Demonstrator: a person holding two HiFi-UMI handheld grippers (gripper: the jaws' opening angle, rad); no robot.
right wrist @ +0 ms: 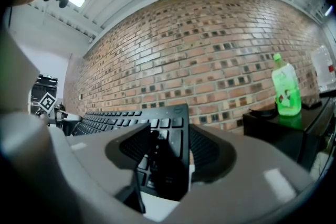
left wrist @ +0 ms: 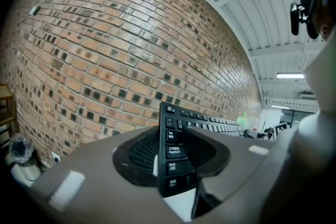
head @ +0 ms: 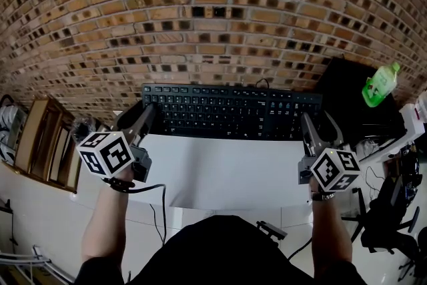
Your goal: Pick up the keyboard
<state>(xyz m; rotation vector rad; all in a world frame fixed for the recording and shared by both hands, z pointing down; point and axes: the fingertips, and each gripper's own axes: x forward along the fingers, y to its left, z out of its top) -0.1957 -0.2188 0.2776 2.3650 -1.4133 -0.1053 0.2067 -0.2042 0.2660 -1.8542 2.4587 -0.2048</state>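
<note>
A black keyboard (head: 230,111) stretches left to right in front of the brick wall, over the far edge of the white table (head: 220,173). My left gripper (head: 148,111) is shut on its left end, and in the left gripper view that end (left wrist: 176,157) stands on edge between the pads of the left gripper (left wrist: 177,161). My right gripper (head: 309,122) is shut on the right end. In the right gripper view the keyboard's right end (right wrist: 168,128) sits clamped between the pads of the right gripper (right wrist: 165,162).
A green bottle (head: 381,83) stands on a black cabinet (head: 347,97) at the right, and shows as a bottle (right wrist: 286,86) in the right gripper view. A wooden shelf (head: 40,143) is at the left. An office chair (head: 393,217) sits low right. The brick wall (head: 213,17) is close behind.
</note>
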